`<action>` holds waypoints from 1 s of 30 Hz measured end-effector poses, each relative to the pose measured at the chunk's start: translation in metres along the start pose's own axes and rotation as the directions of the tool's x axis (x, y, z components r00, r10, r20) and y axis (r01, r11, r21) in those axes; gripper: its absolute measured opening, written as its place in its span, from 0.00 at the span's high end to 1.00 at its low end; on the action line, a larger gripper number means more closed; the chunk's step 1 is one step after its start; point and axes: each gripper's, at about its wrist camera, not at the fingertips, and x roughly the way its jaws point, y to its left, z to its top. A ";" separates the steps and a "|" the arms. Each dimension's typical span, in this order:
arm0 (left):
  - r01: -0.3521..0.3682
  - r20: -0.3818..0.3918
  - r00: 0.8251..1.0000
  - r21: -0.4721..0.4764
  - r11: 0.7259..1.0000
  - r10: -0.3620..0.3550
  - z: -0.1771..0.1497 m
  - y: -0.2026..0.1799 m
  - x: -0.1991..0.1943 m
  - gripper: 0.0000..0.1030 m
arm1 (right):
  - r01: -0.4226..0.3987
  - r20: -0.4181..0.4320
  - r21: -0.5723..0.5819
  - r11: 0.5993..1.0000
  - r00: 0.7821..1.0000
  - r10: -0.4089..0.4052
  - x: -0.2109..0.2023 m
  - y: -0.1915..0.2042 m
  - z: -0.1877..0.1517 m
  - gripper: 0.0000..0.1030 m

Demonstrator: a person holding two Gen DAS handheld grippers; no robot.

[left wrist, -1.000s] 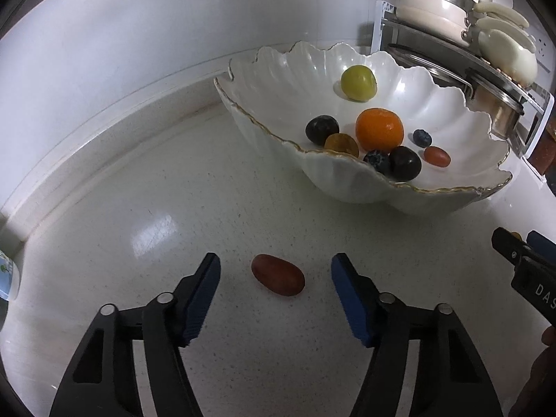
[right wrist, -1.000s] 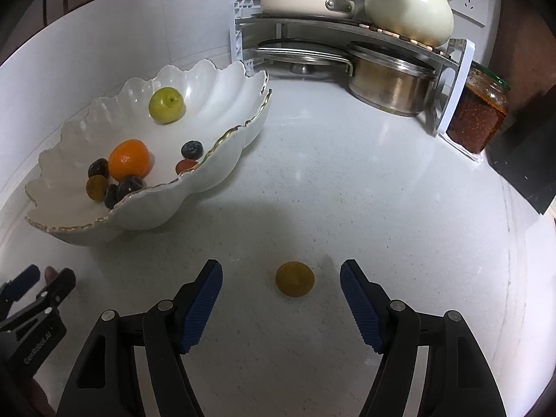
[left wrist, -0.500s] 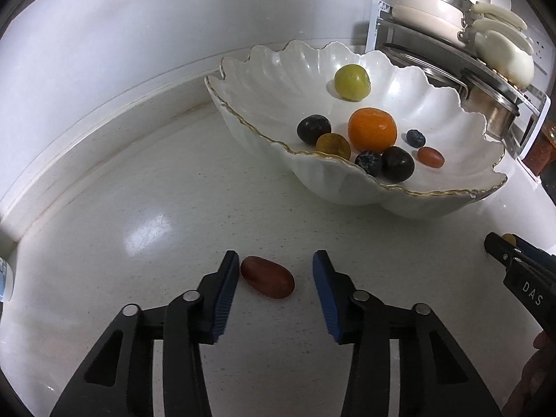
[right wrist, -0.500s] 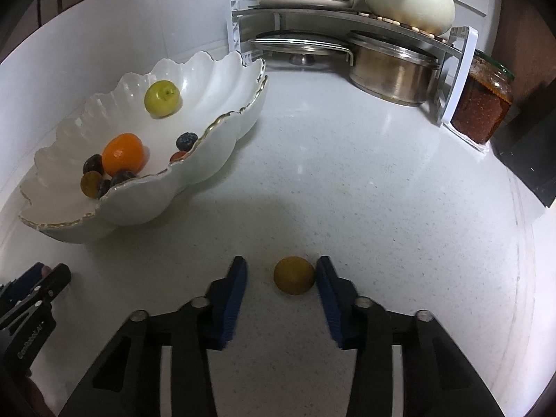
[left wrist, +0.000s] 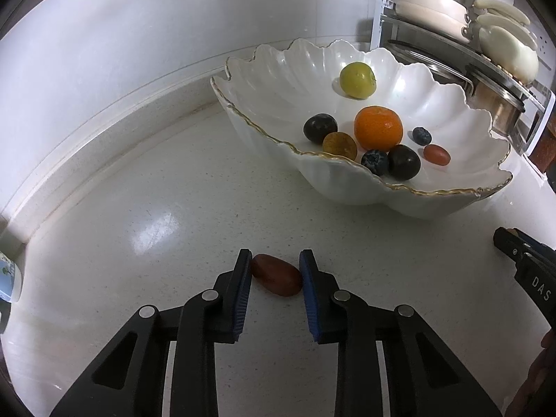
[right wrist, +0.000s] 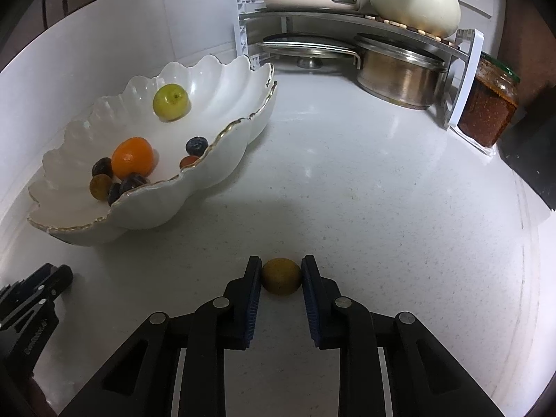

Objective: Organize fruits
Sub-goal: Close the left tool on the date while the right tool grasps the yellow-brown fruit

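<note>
The left gripper (left wrist: 274, 271), black with blue ribbed pads, is clenched on a small oval dark red fruit (left wrist: 276, 275) that lies on the white speckled stone countertop (left wrist: 166, 187). Both pads touch the fruit, 1 at each end.

Beyond it and to the right stands the white scalloped ceramic bowl with a gold rim (left wrist: 264, 80). Inside it there are 8 fruits: a yellow-green round fruit (left wrist: 358, 75) far at the back, a round orange mandarin (left wrist: 378, 128) in the middle, a dark plum (left wrist: 320, 128), a small yellow-brown fruit (left wrist: 340, 144), 2 blueberries (left wrist: 374, 162), another dark plum (left wrist: 403, 162) and a small red oval fruit (left wrist: 436, 154).

In the right wrist view the bowl (right wrist: 215, 170) is at the left. The right gripper (right wrist: 280, 271) is grasping a small round yellow-brown fruit (right wrist: 280, 276) on the countertop, well apart from the bowl; its 2 pads press the fruit from both sides. At the back right, a metal shelf rack (right wrist: 347, 22) holds cream pots above and a steel pot (right wrist: 399, 73) under it. Beside the rack stands a glass jar with red-brown content (right wrist: 486, 104).
</note>
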 end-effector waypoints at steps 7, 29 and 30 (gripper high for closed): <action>0.010 0.003 1.000 0.000 1.000 -0.010 0.000 -0.001 -0.003 0.74 | -0.013 0.008 -0.002 1.000 1.000 0.013 -0.004 0.001 0.002 0.76; 0.000 0.045 0.999 -0.021 1.000 0.001 0.008 -0.001 -0.037 0.74 | -0.045 0.048 -0.041 0.998 0.998 0.047 -0.033 0.002 0.014 0.76; -0.002 0.047 0.999 -0.023 1.000 0.003 0.009 -0.001 -0.040 0.74 | -0.046 0.050 -0.042 0.998 0.998 0.049 -0.035 0.003 0.016 0.76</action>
